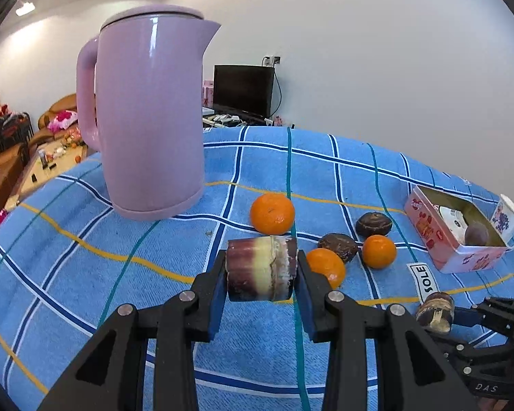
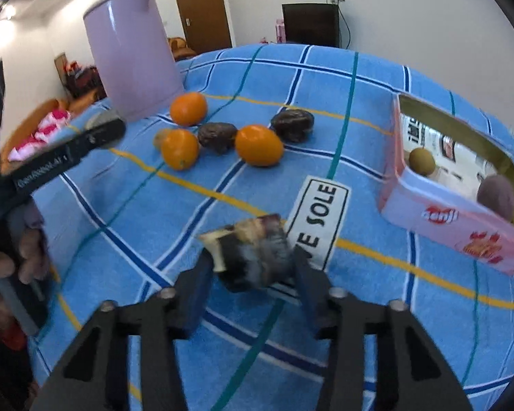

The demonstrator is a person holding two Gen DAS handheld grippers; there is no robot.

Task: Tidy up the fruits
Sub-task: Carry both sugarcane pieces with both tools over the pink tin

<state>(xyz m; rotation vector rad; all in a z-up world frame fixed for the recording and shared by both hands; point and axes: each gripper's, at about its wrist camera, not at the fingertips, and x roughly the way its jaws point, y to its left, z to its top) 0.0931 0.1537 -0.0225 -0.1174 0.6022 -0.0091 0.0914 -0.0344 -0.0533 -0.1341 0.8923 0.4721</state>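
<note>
Left claw [image 1: 262,274] pinching purple-yellow sugarcane chunk [image 1: 261,269], long axis crosswise. Right claw [image 2: 252,267] clamped on smaller dark cane piece [image 2: 253,253], nearer the open pink tin box [image 2: 438,212] lying ahead-right on blue checked table [image 2: 377,308]; three round oranges [image 2: 258,145] beyond.

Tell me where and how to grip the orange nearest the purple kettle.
Grip the orange across its widest middle, coming from above and the near side. It is round, and the kettle stands behind it, while the side facing the camera is bare cloth.
</note>
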